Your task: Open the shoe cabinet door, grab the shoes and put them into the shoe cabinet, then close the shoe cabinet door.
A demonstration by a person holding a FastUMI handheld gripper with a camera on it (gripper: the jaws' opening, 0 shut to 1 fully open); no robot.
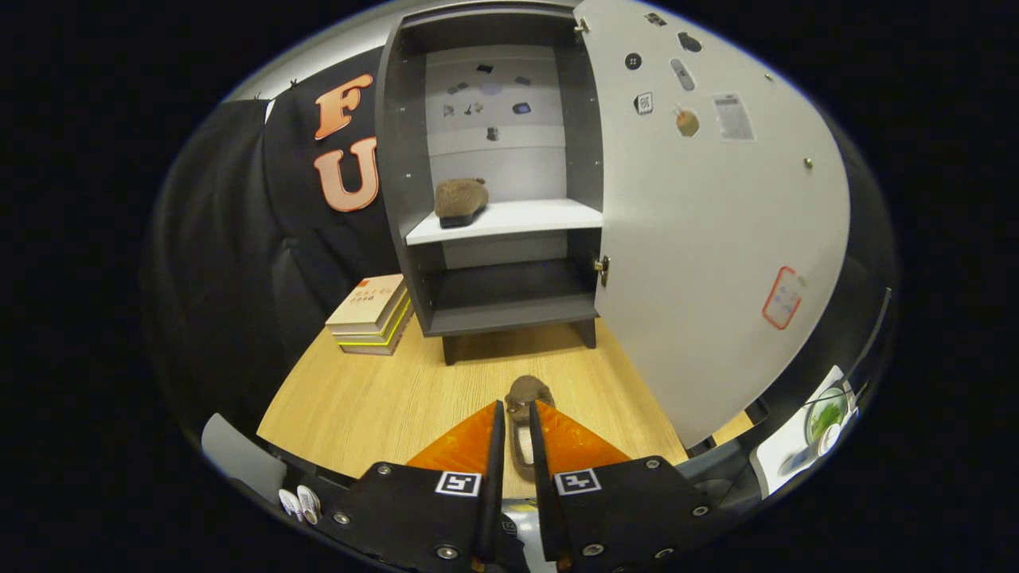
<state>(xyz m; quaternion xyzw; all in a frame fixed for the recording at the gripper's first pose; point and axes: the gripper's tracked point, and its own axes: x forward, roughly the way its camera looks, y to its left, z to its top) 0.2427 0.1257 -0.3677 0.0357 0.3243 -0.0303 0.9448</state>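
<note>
The dark grey shoe cabinet (414, 159) stands on the wooden table, its white door (716, 239) swung wide open to the right. One brown shoe (460, 199) lies on the white middle shelf (541, 216), toward its left side. A second brown shoe (527, 394) sits between my orange fingers (466, 442), its toe poking out ahead of them toward the cabinet. My gripper (516, 410) is shut on this shoe, held low over the table in front of the cabinet.
A stack of books (370, 314) lies on the table (374, 398) left of the cabinet. The cabinet's dark bottom shelf (509, 286) holds nothing. Beyond the door's lower edge, at the right, sit a paper sheet and a round green item (826, 414).
</note>
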